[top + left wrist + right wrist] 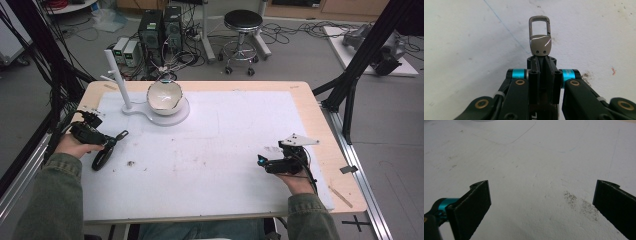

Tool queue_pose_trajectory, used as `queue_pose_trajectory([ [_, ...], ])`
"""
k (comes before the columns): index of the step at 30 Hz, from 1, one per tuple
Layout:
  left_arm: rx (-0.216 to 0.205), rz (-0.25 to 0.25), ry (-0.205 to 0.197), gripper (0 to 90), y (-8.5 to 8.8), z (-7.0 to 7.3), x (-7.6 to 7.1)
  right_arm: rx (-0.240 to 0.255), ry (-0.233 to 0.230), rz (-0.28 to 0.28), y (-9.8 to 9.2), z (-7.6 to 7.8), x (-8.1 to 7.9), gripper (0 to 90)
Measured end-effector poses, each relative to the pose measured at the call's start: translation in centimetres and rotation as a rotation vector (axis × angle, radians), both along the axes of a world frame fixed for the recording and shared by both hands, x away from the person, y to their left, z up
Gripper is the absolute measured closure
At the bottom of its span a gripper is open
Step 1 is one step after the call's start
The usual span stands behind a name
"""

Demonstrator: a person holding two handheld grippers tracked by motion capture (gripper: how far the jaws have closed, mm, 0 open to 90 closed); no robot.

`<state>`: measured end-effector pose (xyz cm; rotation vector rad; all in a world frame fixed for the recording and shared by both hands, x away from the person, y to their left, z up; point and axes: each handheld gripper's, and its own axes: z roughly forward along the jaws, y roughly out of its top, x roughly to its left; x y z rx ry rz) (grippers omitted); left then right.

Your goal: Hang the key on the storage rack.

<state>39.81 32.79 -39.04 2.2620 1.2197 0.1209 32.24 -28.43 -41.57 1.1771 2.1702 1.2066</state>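
Left gripper view shows the left gripper [541, 62] pinched tight on a black strap [535, 65], w/ a metal clasp [540, 37] sticking out past the tips, over the white mat [461, 37]. From the high view that gripper [116, 140] sits at the mat's left edge and the strap's loop [103, 157] hangs below it, down near the mat. Right gripper [261, 161] is parked well apart on the right side, jaws spread wide w/ nothing between them; its own view has just bare mat [529, 170] between the two pads [477, 202].

Risks, as I'd judge them: the grip looks thin, jaws only catch the strap right behind the clasp, so a quick swing could let it slide out. Dangling loop could drag or snag on the mat. If it's headed for the white stand [117, 80] at the back, the bowl [164, 97] sits just beside the post, and a loose loop or careless elbow could knock it. Clasp opening looks small, so hooking it one-handed could miss; the idle gripper isn't near enough to steady anything.
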Motion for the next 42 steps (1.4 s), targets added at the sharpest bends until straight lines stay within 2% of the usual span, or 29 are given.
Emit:
queue_pose_trajectory([
  [4, 0.007, 0.006, -0.009, 82.3, 0.3, 0.4, 0.0, 0.0, -0.002, -0.002, -0.1, 0.1, 0.0, 0.6],
  [6, -0.011, -0.001, -0.015, 82.3, 0.5, 0.9, -0.1, -0.003, -0.003, 0.001, -0.1, 0.0, 0.0, 0.6],
  [11, -0.015, -0.02, -0.025, 82.3, 0.6, 1.7, -0.3, -0.003, -0.012, -0.005, -0.1, 0.1, -0.1, 0.6],
  [15, -0.006, -0.021, -0.044, 82.2, 0.9, 3.3, -0.3, -0.003, -0.008, 0.003, -0.1, 0.0, 0.0, 0.6],
  [18, -0.001, -0.018, -0.048, 82.2, 0.9, 3.9, -0.2, -0.005, -0.005, 0.006, 0.0, 0.0, 0.0, 0.6],
  [19, -0.003, -0.02, -0.059, 82.2, 1.0, 4.6, -0.1, -0.005, -0.004, 0.008, 0.0, 0.0, 0.0, 0.6],
  [20, -0.003, -0.02, -0.059, 82.1, 1.0, 4.6, -0.1, -0.005, -0.004, 0.007, 0.0, 0.0, 0.0, 0.6],
  [22, -0.006, -0.032, -0.069, 82.1, 1.1, 5.6, 0.2, -0.001, -0.004, 0.008, -0.1, -0.1, 0.0, 0.6],
  [26, 0.006, -0.03, -0.086, 82.2, 1.2, 6.6, 0.6, -0.003, 0.002, 0.006, -0.2, -0.1, 0.0, 0.6],
  [28, -0.001, -0.023, -0.098, 82.2, 1.3, 7.2, 0.7, -0.002, 0.003, 0.005, -0.2, -0.1, 0.0, 0.6],
  [30, 0.008, -0.037, -0.112, 82.1, 1.3, 8.2, 0.9, 0.001, 0.007, 0.002, -0.2, -0.1, 0.0, 0.6],
  [32, 0.007, -0.044, -0.122, 82.2, 1.2, 8.5, 0.9, -0.001, 0.003, 0.003, -0.2, -0.1, 0.0, 0.6],
  [34, 0.012, -0.076, -0.142, 82.1, 0.8, 9.5, 0.9, -0.003, 0.002, 0.003, -0.2, -0.1, 0.0, 0.6],
  [35, 0.012, -0.076, -0.142, 82.1, 0.8, 9.5, 0.9, -0.002, 0.006, 0.003, -0.2, -0.1, 0.0, 0.6],
  [36, 0.026, -0.087, -0.152, 82.1, 0.6, 10.1, 1.0, -0.005, 0.002, 0.008, -0.2, -0.1, 0.0, 0.6],
  [42, 0.048, -0.085, -0.17, 82.2, 0.6, 11.3, 1.4, -0.005, 0.002, 0.002, -0.2, -0.1, 0.0, 0.6],
])
